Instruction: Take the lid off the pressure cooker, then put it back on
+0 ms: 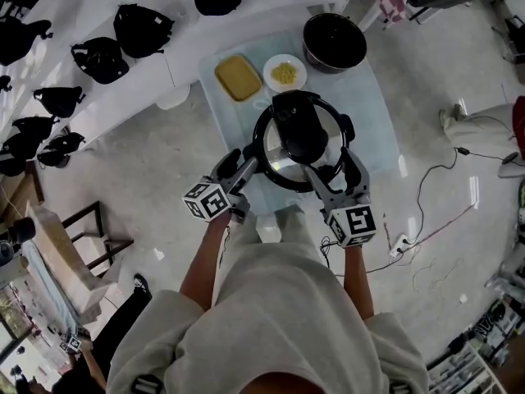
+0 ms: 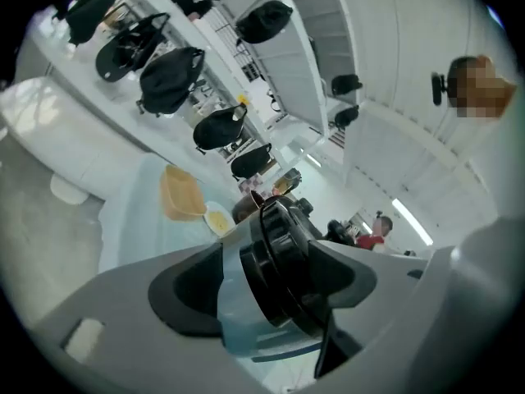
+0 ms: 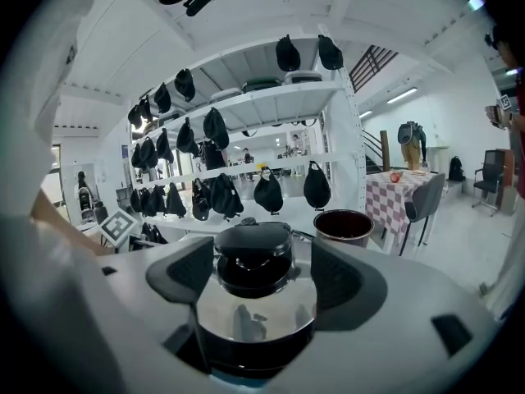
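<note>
Left gripper [image 1: 238,167] and right gripper [image 1: 336,171] are both sitting spread open, straddling the lid [image 1: 299,138] rim, so I'd be squeezing evenly before twisting.

Inspection finding: no legible text, brand, number or sign in any view. The cube [image 1: 207,201] on the left gripper [image 1: 239,164] and the cube [image 1: 353,224] on the right gripper [image 1: 332,171] carry black-and-white square markers, which are patterns only, without characters. The pressure cooker lid [image 1: 299,138] bears no readable marking.
</note>
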A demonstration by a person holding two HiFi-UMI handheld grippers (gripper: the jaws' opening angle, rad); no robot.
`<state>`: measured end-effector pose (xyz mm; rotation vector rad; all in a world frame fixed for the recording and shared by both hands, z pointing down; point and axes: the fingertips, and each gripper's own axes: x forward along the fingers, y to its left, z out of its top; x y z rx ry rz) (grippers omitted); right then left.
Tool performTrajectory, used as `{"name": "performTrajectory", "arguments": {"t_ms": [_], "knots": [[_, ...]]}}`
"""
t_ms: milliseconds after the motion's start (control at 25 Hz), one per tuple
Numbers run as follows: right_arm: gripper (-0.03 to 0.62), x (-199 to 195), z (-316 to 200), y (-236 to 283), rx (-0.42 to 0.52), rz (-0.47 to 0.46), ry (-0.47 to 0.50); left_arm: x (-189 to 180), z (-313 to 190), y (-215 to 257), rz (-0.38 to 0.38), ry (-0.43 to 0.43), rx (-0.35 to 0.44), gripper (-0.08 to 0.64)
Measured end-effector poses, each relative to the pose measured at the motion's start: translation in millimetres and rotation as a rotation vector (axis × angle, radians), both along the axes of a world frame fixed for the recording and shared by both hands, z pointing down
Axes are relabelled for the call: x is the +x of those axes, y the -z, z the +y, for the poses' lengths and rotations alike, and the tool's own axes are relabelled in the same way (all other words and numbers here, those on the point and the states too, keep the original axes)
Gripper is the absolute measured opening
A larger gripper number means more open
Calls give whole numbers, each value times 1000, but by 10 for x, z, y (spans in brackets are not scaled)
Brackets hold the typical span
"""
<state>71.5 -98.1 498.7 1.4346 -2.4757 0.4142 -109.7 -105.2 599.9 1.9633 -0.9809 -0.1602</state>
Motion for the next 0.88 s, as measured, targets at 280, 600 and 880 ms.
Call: {"name": "performTrajectory", "arguments": {"t_ms": [280, 600, 880], "knots": [[345, 9, 25, -45, -11, 1, 13, -65, -9, -136, 360, 115, -129, 247], [345, 20, 2, -8, -8, 10, 16, 17, -18, -173, 521, 136, -205, 178], [345, -76, -13, -22, -18, 34, 73, -3, -60, -172, 546, 145, -213, 72]]}}
